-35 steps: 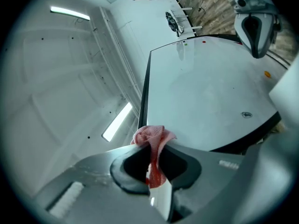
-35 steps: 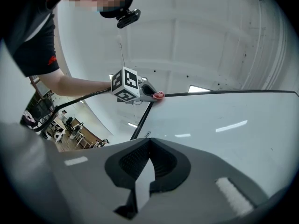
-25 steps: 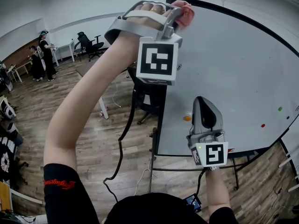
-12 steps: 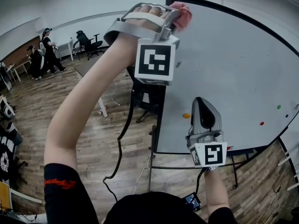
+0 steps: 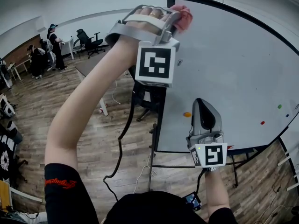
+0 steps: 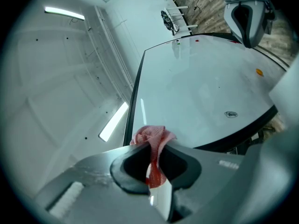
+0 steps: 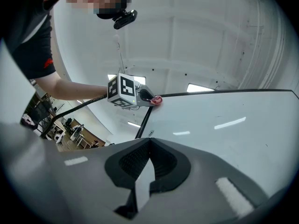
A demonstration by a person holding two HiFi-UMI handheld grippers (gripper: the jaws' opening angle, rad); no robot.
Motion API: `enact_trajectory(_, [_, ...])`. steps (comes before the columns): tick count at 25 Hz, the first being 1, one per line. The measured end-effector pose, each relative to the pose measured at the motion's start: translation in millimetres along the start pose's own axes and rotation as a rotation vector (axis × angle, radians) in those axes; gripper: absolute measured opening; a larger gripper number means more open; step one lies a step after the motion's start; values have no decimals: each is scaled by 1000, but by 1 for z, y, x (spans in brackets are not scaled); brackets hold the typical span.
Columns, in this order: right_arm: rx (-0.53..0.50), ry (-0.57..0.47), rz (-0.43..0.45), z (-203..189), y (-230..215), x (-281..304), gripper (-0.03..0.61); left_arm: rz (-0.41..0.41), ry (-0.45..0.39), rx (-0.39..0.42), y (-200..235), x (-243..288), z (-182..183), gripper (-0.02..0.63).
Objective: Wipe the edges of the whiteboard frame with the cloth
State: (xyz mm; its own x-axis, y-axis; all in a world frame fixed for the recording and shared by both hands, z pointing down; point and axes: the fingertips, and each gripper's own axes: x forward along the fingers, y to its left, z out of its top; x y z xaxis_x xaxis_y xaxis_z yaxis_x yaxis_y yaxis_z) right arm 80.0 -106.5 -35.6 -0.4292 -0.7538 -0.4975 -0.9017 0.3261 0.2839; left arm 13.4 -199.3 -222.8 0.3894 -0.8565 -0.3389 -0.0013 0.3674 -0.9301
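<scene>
The whiteboard (image 5: 233, 69) has a thin black frame (image 5: 161, 120). My left gripper (image 5: 174, 21) is raised to the frame's top left corner and shut on a pink cloth (image 5: 182, 14) that sits against the board just inside that corner. In the left gripper view the cloth (image 6: 152, 138) bunches out past the jaws of the left gripper (image 6: 156, 149), beside the black frame edge (image 6: 132, 104). My right gripper (image 5: 202, 102) is lower, near the board's bottom edge, shut and empty. In the right gripper view its tips (image 7: 148, 141) point at the board, with the left gripper (image 7: 148, 96) beyond.
Small magnets dot the board: orange (image 5: 187, 114), red (image 5: 262, 123), green (image 5: 280, 107). A dark chair (image 5: 145, 99) stands behind the board's left edge. A cable (image 5: 122, 136) hangs from my left arm. People (image 5: 51, 41) and an office chair (image 5: 88, 43) are far left.
The left gripper stays at the top left corner with the cloth, shifting only slightly. The right gripper holds still. The people far left have walked a little.
</scene>
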Motion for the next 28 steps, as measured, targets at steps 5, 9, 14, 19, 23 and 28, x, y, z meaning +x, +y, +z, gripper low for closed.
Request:
enact_trajectory(5, [11, 3, 1, -3, 1, -2, 2, -1, 2, 2, -3, -1, 3, 46])
enact_trajectory(9, [14, 11, 8, -6, 3, -3, 2, -4, -4, -3, -7, -3, 4, 46])
enact_trajectory(14, [23, 20, 3, -13, 1, -5, 2, 0, -9, 7, -16, -5, 6, 46])
enact_trajectory(19, [34, 20, 4, -13, 2, -3, 2, -8, -9, 7, -20, -7, 5, 46])
enact_trajectory(23, [38, 24, 3, -16, 0, -5, 2, 4, -4, 17, -25, -7, 7, 46])
enact_trajectory(28, [48, 28, -2, -14, 0, -7, 2, -9, -1, 23, -30, -10, 9, 46])
